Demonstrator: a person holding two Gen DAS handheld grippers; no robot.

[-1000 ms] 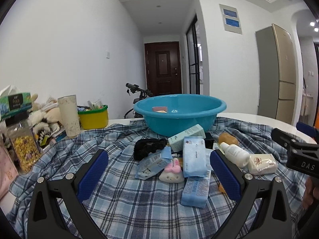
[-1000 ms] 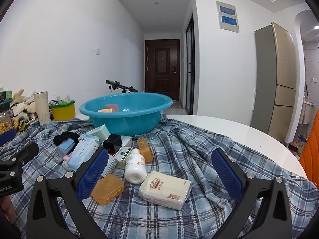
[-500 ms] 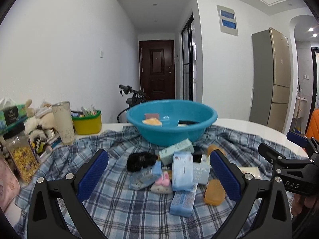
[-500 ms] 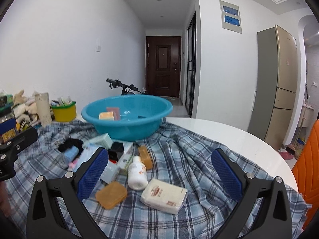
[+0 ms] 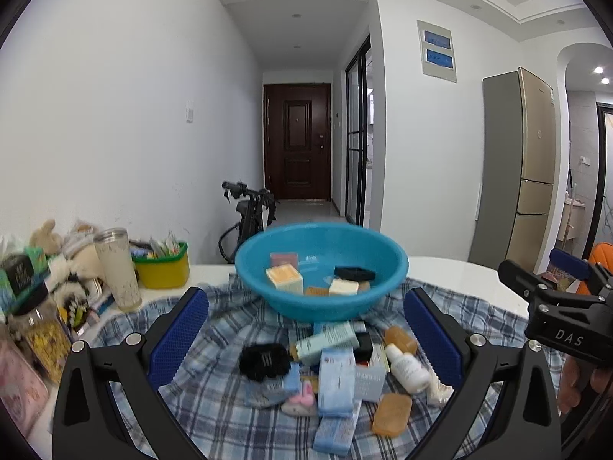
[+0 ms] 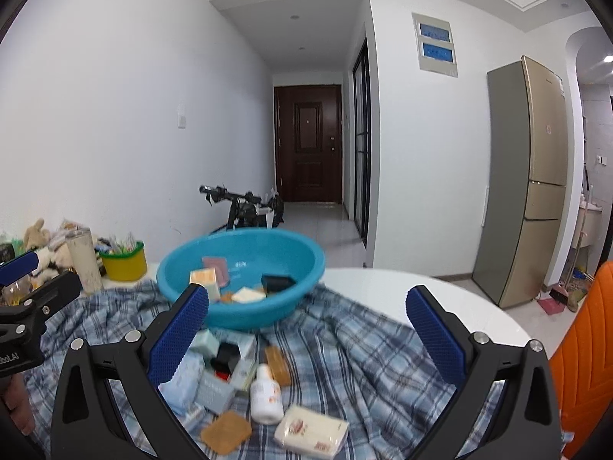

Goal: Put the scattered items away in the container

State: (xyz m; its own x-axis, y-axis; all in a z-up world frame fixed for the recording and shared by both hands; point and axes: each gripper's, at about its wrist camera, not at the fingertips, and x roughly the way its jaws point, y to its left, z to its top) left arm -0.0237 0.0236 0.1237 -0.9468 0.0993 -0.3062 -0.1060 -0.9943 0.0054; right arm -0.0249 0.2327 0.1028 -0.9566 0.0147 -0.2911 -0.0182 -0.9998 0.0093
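Both tongs (image 5: pixel 306 329) (image 6: pixel 306 329) gape empty above the clutter — basin (image 5: pixel 367 306) rim unobstructed.

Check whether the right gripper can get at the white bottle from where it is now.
Probably yes. The right gripper is open and empty, and the white bottle lies uncovered on the plaid cloth below and between its fingers, an orange bar close beside it. Nothing lies over it.

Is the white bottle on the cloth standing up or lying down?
Lying down. The white bottle rests on its side on the plaid cloth, cap toward the blue basin.
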